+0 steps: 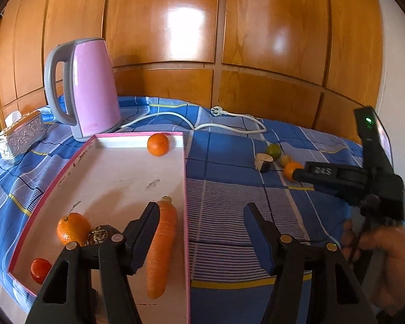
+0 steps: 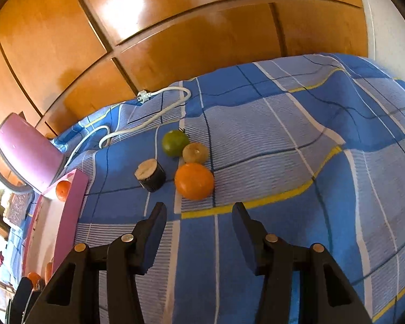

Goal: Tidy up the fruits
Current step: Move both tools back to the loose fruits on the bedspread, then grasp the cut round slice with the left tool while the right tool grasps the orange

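Reaching for the loose orange (image 2: 194,180) was the step in hand, as I judged it: right gripper (image 2: 199,210) hovered just short of it, jaws wide, empty. Left gripper (image 1: 201,213) hung over the right wall of the pink-rimmed tray (image 1: 186,189), jaws also wide, holding nothing.

Loose group sat on the blue checked bedcover (image 2: 297,140), well apart from the tray: orange nearest, a dull yellow-brown fruit (image 2: 195,152) touching it behind, a green fruit (image 2: 175,143) beyond, a dark-skinned cut stub (image 2: 150,175) just left.

To do it well: centre the jaws on the orange's widest part, come in low, close gently. Round smooth skin may roll on soft cloth; neighbours may get nudged.

Tray, flat white floor, low walls, already held a tapered matte carrot (image 1: 160,245) along its right wall, one orange (image 1: 158,144) at the far right corner, another (image 1: 72,228) near the left wall beside a dark lumpy item (image 1: 102,233), unclear what, and a small glossy red fruit (image 1: 40,269) at the near left corner.
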A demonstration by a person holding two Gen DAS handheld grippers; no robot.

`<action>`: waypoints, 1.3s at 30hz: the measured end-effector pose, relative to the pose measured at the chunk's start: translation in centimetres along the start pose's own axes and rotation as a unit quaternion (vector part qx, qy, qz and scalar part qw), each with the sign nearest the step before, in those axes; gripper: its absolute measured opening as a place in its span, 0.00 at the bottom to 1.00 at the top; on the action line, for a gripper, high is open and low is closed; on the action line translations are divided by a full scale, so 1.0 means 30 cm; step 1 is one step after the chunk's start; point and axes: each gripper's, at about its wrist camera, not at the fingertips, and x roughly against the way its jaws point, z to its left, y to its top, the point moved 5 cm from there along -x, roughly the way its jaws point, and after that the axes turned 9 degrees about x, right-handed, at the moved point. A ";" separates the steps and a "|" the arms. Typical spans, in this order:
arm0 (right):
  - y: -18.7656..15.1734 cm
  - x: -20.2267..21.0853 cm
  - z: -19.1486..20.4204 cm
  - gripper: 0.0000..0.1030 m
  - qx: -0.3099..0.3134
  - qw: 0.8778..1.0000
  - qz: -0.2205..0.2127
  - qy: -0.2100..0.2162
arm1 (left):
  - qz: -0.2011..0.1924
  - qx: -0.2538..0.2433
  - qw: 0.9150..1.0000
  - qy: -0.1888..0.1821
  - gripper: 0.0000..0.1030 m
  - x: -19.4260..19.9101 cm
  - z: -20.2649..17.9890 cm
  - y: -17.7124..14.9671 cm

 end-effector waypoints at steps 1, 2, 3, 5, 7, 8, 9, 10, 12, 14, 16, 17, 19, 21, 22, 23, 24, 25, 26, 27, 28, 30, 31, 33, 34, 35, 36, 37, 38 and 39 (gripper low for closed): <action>0.007 -0.014 0.004 0.50 0.003 1.000 0.002 -0.006 | 0.003 0.001 1.000 -0.001 0.63 -0.002 0.001 -0.002; 0.013 -0.023 0.005 0.50 0.004 1.000 0.002 -0.008 | 0.005 0.004 1.000 -0.003 0.63 -0.005 0.002 -0.002; 0.018 -0.032 0.006 0.50 0.007 1.000 0.002 -0.011 | 0.006 0.006 1.000 -0.003 0.63 -0.006 0.002 -0.003; 0.027 -0.053 0.011 0.50 0.016 1.000 0.004 -0.020 | 0.009 0.009 1.000 -0.002 0.59 -0.016 0.000 -0.001; 0.028 -0.069 0.013 0.50 0.016 1.000 0.011 -0.019 | 0.010 0.005 1.000 -0.003 0.51 -0.025 -0.011 0.008; 0.029 -0.071 0.013 0.50 0.017 1.000 0.011 -0.019 | 0.010 0.004 1.000 -0.005 0.51 -0.029 -0.018 0.013; 0.030 -0.070 0.015 0.50 0.019 1.000 0.009 -0.018 | 0.013 0.004 1.000 -0.008 0.51 -0.038 -0.029 0.019; 0.033 -0.066 0.019 0.50 0.023 1.000 0.005 -0.015 | 0.018 0.004 1.000 -0.012 0.49 -0.047 -0.038 0.023; 0.038 -0.062 0.025 0.46 0.031 0.999 0.000 -0.015 | 0.027 0.008 0.999 -0.021 0.46 -0.067 -0.059 0.033; 0.039 -0.067 0.026 0.41 0.033 0.999 0.003 -0.009 | 0.034 0.012 0.999 -0.028 0.46 -0.088 -0.077 0.045; 0.037 -0.080 0.020 0.41 0.030 0.999 0.011 -0.009 | 0.044 0.016 0.998 -0.030 0.46 -0.116 -0.094 0.056; 0.037 -0.088 0.014 0.41 0.027 0.999 0.016 -0.007 | 0.051 0.018 0.998 -0.032 0.46 -0.130 -0.101 0.058; 0.044 -0.092 0.008 0.41 0.024 1.000 0.014 -0.005 | 0.069 0.028 0.997 -0.037 0.46 -0.166 -0.114 0.063; 0.047 -0.099 0.005 0.41 0.023 1.000 0.015 -0.004 | 0.077 0.032 0.996 -0.041 0.46 -0.192 -0.127 0.068; 0.049 -0.101 0.006 0.41 0.024 1.000 0.015 -0.003 | 0.082 0.032 0.995 -0.043 0.46 -0.207 -0.137 0.070; 0.050 -0.102 0.008 0.41 0.025 1.000 0.015 -0.003 | 0.084 0.032 0.995 -0.045 0.46 -0.217 -0.147 0.073; 0.051 -0.102 0.010 0.41 0.027 1.000 0.015 0.000 | 0.087 0.032 0.994 -0.048 0.46 -0.231 -0.157 0.077; 0.051 -0.102 0.013 0.38 0.031 0.999 0.016 -0.001 | 0.090 0.031 0.994 -0.051 0.46 -0.244 -0.169 0.081; 0.050 -0.101 0.014 0.36 0.033 0.999 0.017 -0.001 | 0.090 0.029 0.994 -0.054 0.46 -0.254 -0.178 0.087; 0.051 -0.099 0.012 0.35 0.034 0.999 0.017 -0.003 | 0.090 0.026 0.994 -0.056 0.46 -0.260 -0.186 0.091; 0.051 -0.097 0.008 0.35 0.035 0.999 0.017 -0.007 | 0.091 0.023 0.994 -0.060 0.46 -0.272 -0.197 0.096; 0.053 -0.093 -0.001 0.35 0.034 0.999 0.017 -0.013 | 0.097 0.022 0.993 -0.064 0.46 -0.297 -0.211 0.104; 0.053 -0.089 -0.006 0.35 0.034 0.999 0.017 -0.018 | 0.101 0.023 0.992 -0.066 0.46 -0.313 -0.217 0.107; 0.055 -0.083 -0.015 0.35 0.036 0.999 0.016 -0.028 | 0.109 0.023 0.991 -0.069 0.46 -0.340 -0.226 0.112; 0.056 -0.080 -0.024 0.35 0.037 0.999 0.017 -0.037 | 0.114 0.021 0.991 -0.071 0.46 -0.358 -0.234 0.115; 0.055 -0.080 -0.029 0.35 0.036 0.998 0.018 -0.041 | 0.117 0.021 0.990 -0.072 0.46 -0.371 -0.240 0.117; 0.055 -0.078 -0.033 0.35 0.036 0.998 0.019 -0.044 | 0.121 0.020 0.990 -0.074 0.46 -0.386 -0.249 0.120; 0.056 -0.077 -0.037 0.35 0.038 0.998 0.020 -0.053 | 0.124 0.020 0.989 -0.078 0.46 -0.395 -0.256 0.121; 0.055 -0.076 -0.039 0.35 0.039 0.997 0.021 -0.057 | 0.127 0.020 0.988 -0.082 0.44 -0.408 -0.265 0.123; 0.053 -0.077 -0.039 0.35 0.041 0.997 0.022 -0.058 | 0.129 0.020 0.988 -0.082 0.44 -0.420 -0.270 0.126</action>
